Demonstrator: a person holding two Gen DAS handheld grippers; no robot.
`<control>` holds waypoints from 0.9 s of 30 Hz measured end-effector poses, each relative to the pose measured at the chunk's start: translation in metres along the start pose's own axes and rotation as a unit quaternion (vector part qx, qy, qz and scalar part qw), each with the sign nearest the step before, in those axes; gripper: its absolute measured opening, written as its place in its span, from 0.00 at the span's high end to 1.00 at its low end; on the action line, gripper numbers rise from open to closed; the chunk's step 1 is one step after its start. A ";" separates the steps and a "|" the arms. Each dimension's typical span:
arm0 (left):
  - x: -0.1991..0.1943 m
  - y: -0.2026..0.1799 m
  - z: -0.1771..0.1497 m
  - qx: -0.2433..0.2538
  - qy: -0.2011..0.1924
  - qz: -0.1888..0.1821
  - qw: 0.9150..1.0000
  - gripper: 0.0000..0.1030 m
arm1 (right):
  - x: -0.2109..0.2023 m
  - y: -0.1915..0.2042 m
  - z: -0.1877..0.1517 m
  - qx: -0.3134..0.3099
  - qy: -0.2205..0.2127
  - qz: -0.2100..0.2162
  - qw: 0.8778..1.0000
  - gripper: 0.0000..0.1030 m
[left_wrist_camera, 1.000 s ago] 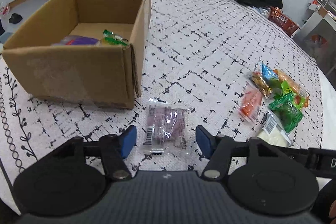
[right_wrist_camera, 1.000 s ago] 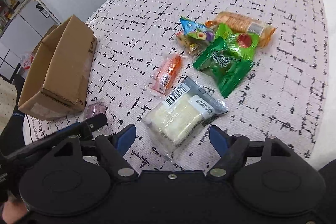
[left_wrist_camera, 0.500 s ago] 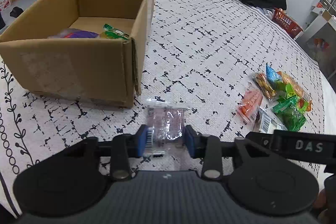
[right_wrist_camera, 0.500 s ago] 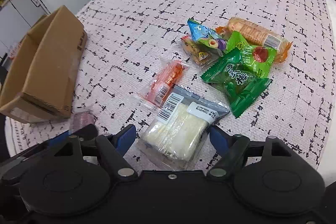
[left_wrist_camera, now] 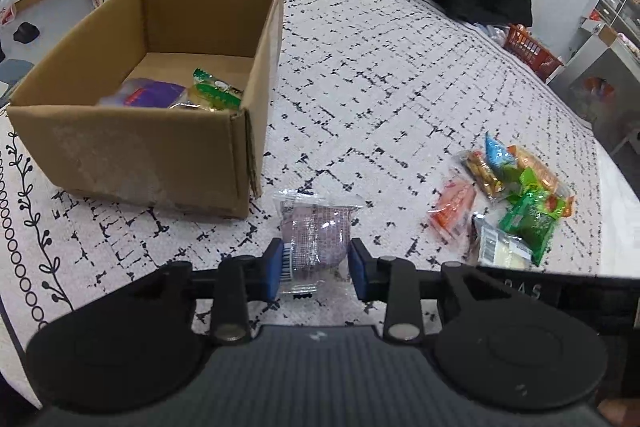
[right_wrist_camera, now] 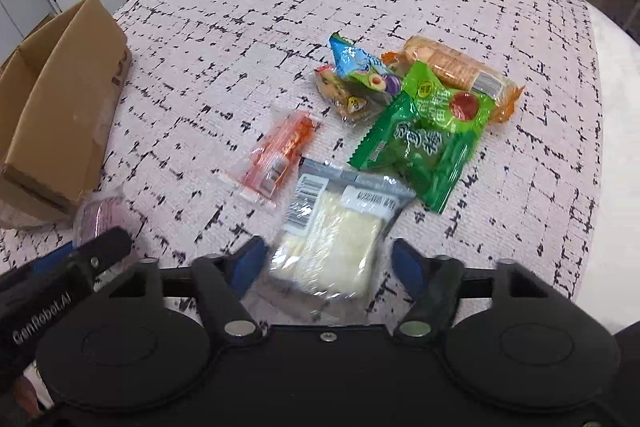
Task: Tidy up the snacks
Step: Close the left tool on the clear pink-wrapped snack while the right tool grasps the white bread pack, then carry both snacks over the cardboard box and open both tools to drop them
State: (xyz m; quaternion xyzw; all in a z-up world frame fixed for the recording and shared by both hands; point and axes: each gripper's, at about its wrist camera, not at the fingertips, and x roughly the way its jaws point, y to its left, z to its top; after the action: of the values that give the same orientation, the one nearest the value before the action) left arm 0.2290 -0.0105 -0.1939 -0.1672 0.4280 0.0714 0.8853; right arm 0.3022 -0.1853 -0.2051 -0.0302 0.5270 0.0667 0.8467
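We carry two matching tools. Our left gripper [left_wrist_camera: 316, 269] has a ribbed grey body, two round black discs, black linkage arms with silver rivets, and blue pads on its fingers [left_wrist_camera: 273, 267]. Our right gripper [right_wrist_camera: 328, 265] is black throughout, with the same discs, silver rivets, one small screw at the centre, and blue fingers [right_wrist_camera: 406, 265] that look blurred. White lettering, perhaps "GenRobot.AI", runs along a black side bar.
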 end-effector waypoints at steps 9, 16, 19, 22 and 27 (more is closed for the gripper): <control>-0.025 -0.008 0.004 0.016 -0.028 -0.022 0.999 0.67 | -0.033 0.000 -0.007 -0.007 -0.030 0.024 0.999 0.54; -0.057 -0.010 0.014 0.024 -0.067 -0.034 0.997 0.67 | -0.064 0.011 -0.004 -0.015 -0.063 0.043 0.997 0.55; -0.070 -0.009 0.018 0.029 -0.083 -0.036 0.995 0.67 | -0.077 0.017 -0.001 -0.019 -0.078 0.054 0.995 0.55; -0.080 -0.008 0.021 0.036 -0.096 -0.032 0.994 0.67 | -0.089 0.022 0.003 -0.019 -0.092 0.063 0.994 0.55; -0.086 -0.003 0.024 0.033 -0.102 -0.035 0.994 0.67 | -0.105 0.030 0.009 -0.020 -0.112 0.071 0.991 0.55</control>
State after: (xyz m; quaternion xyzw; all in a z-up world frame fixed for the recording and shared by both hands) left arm 0.1937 -0.0035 -0.1117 -0.1444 0.3317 0.0427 0.9313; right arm 0.2597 -0.1627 -0.1065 -0.0022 0.4283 0.1401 0.8927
